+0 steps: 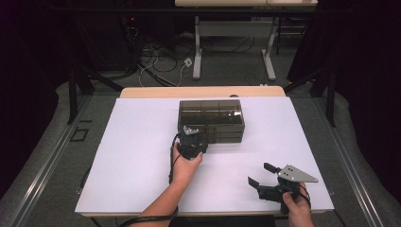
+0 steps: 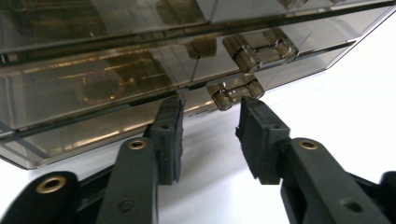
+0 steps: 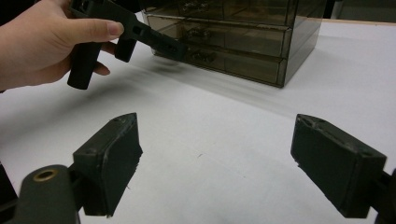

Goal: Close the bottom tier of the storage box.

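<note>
Left gripper (image 2: pixel 208 128) gapes at a smoky drawer box's (image 1: pixel 211 120) knob (image 2: pixel 235 90) — right gripper (image 3: pixel 215 158) wide open.

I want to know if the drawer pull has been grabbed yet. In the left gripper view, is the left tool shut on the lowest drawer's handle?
No. The left tool is open, its pads either side of the bottom drawer handle with gaps showing.

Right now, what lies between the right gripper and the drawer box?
Nothing but bare white table. In the right gripper view the right gripper stands wide open, with plain surface running up to the drawer box; the high view agrees.
</note>
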A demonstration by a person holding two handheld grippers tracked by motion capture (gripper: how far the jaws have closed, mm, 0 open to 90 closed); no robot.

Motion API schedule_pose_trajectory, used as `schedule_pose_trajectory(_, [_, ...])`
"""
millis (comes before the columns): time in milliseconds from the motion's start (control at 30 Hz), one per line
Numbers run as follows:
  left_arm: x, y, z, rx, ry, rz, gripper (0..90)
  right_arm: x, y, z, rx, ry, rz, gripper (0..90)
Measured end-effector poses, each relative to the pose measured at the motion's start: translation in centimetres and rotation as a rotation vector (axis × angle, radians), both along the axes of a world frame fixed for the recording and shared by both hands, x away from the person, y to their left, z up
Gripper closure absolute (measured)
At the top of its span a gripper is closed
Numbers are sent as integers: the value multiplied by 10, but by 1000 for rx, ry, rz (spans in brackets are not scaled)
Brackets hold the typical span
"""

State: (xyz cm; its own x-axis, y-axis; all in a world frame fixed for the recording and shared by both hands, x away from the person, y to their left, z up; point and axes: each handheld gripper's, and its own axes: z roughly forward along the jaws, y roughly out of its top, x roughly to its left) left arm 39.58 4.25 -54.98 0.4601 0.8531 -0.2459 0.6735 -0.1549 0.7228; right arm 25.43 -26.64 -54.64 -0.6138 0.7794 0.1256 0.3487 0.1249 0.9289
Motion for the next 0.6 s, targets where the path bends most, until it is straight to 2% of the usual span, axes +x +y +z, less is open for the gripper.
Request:
schedule_pose_trajectory(267, [-3, 1, 5, 8, -23, -17, 472, 0, 0, 0, 0, 1, -2, 150])
schedule_pose_trajectory(500, [-7, 4, 11, 30, -44, -51, 411, 0, 1, 0, 2, 0, 0, 151])
schedule_pose_trajectory(600, [-8, 5, 13, 23, -48, -68, 407, 0, 1, 0, -2, 2, 2, 150])
